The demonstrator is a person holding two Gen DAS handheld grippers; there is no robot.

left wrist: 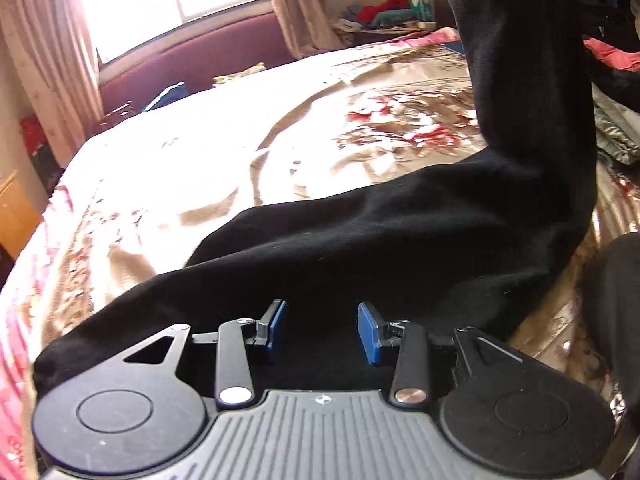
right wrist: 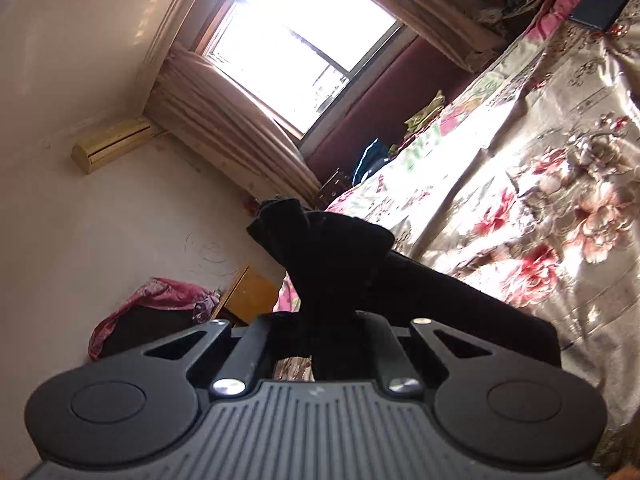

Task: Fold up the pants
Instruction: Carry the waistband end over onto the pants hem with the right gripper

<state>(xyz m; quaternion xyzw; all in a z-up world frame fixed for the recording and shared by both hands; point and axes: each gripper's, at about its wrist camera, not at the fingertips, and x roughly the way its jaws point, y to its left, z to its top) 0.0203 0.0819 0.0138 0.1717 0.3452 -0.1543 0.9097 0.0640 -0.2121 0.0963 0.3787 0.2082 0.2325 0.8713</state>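
Note:
Black pants (left wrist: 400, 240) stretch across the flowered bedspread (left wrist: 180, 168). One part lies flat on the bed, and the far part rises steeply toward the top right. My left gripper (left wrist: 322, 326) hovers low over the flat end. Its blue pads (left wrist: 370, 334) stand apart with their inner faces bare, and the cloth lies under them. In the right wrist view my right gripper (right wrist: 320, 320) is rolled sideways and raised above the bedspread (right wrist: 520, 168). It is shut on a bunched end of the pants (right wrist: 332, 252), which fans out beyond the hidden fingertips.
A bright window (right wrist: 304, 40) with curtains and a maroon headboard (left wrist: 192, 60) stand at the far side of the bed. Clothes are piled at the back right (left wrist: 380, 12). A dark flat object (right wrist: 598, 10) lies on the bedspread, and a wooden cabinet (right wrist: 248, 292) stands by the wall.

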